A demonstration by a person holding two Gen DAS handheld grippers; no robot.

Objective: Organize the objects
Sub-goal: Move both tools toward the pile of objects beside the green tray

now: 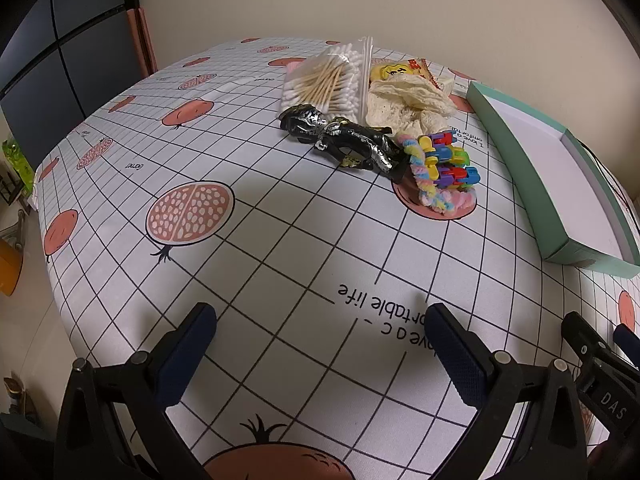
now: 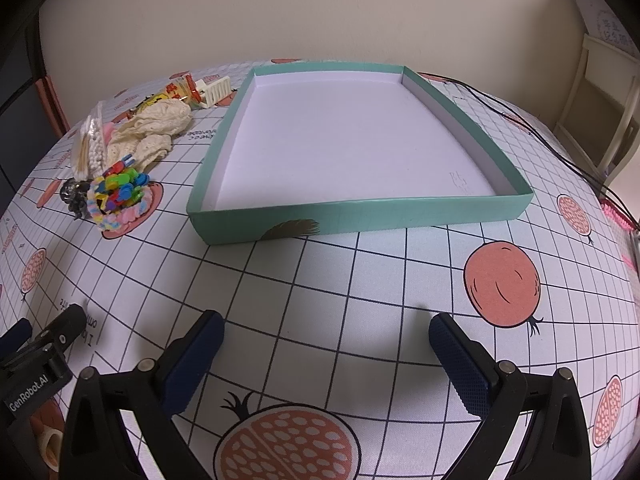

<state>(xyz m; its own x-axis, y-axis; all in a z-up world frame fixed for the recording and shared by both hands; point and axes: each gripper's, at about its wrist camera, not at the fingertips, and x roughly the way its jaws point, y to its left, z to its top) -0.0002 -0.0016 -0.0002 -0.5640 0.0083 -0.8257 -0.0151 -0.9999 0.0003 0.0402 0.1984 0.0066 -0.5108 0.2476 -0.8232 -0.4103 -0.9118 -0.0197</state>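
Both wide open, holding nothing: left gripper short of toy pile; right gripper before green box.

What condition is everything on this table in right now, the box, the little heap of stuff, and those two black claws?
Green box: open, nothing inside.
Cotton swab bag: closed, lying flat in the heap.
Black figurine: lying on its side.
Colourful block toy: resting on a fuzzy pastel loop.
Cream cloth: crumpled.
Left gripper: open, holding nothing.
Right gripper: open, holding nothing.
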